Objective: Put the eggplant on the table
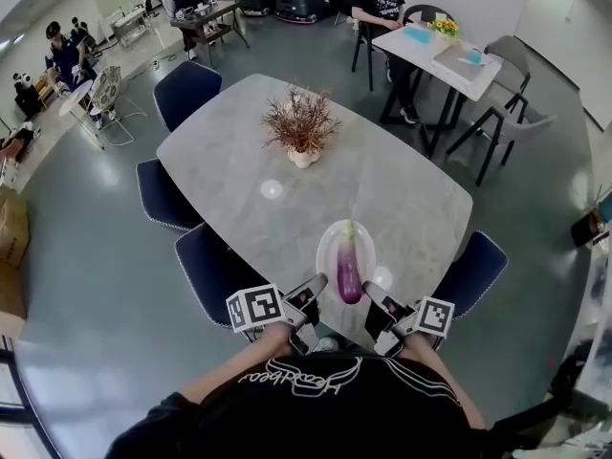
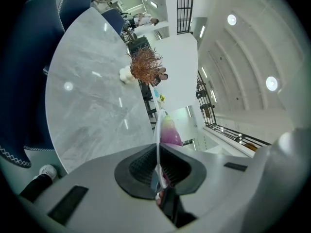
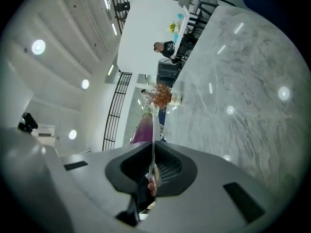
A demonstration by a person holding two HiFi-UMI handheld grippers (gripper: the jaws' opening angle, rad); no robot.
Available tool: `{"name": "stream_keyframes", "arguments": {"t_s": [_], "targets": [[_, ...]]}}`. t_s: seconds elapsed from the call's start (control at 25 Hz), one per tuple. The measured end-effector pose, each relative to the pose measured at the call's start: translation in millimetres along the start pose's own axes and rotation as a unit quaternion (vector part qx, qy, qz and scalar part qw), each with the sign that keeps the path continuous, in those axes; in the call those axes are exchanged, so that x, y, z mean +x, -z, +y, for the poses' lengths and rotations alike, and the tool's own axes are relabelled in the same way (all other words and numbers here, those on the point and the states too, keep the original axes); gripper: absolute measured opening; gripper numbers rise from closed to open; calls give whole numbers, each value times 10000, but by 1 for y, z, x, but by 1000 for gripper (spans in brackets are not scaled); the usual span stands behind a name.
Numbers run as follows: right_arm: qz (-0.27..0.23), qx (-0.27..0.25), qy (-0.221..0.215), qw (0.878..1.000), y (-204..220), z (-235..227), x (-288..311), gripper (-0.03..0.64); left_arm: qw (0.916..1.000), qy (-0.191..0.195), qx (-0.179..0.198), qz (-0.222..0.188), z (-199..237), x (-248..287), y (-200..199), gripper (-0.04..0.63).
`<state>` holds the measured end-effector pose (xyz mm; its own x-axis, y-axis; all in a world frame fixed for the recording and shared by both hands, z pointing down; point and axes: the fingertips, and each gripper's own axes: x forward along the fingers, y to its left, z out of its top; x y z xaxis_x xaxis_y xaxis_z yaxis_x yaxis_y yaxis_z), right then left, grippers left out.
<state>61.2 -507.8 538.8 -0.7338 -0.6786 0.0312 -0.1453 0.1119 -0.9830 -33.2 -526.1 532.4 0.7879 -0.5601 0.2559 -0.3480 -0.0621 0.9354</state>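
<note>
Head view: left gripper (image 1: 313,290) and right gripper (image 1: 375,304) are each clamped on the near rim of a white plate (image 1: 326,242), one on either side. A purple eggplant (image 1: 349,273) lies lengthwise on the plate, green stem end pointing away from the person. The plate sits over the near edge of the grey marble table (image 1: 239,170); can't tell whether it touches the top. Mid-table there's a dried-twig arrangement (image 1: 300,120) in a small white vase (image 1: 302,158), well apart from the plate. Dark blue chairs (image 1: 184,89) stand round the table. A seated person (image 1: 379,3) is at a second, white table in the background.

Left gripper view: left gripper (image 2: 158,168) jaws nearly together, black pads pinching the plate (image 2: 156,130), which shows edge-on as a thin white line running up from the pads. The eggplant (image 2: 169,132) is just past the jaws, on the right side of the plate edge. The table (image 2: 92,106) fills the left side, with the dried-twig arrangement (image 2: 144,67) and vase (image 2: 126,74) further out.

Right gripper view: same picture mirrored. Right gripper (image 3: 151,166) jaws nearly shut, pads gripping the plate (image 3: 153,125), again seen edge-on. The eggplant (image 3: 141,130) is on the left side of the plate edge, just beyond the jaws. The table (image 3: 243,81) is on the right, with the dried-twig arrangement (image 3: 158,95) beyond the plate and the seated person (image 3: 166,47) far back.
</note>
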Motion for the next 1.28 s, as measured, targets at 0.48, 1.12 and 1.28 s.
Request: {"name": "stream_keyframes", "arguments": {"t_s": [0.48,1.12,1.28], "targets": [[-201,-11,364,9991,-41,-39,41,23,9993,-113,-91,342,34,48,-45,25],[-367,116,979,9944,-69,-102,61,23,9984,-324,33,466,83,95,-65,25],[-478,252,1215,9911,-74,-122,64,23,9977,-433,45,512,99,108,-66,25]]}}
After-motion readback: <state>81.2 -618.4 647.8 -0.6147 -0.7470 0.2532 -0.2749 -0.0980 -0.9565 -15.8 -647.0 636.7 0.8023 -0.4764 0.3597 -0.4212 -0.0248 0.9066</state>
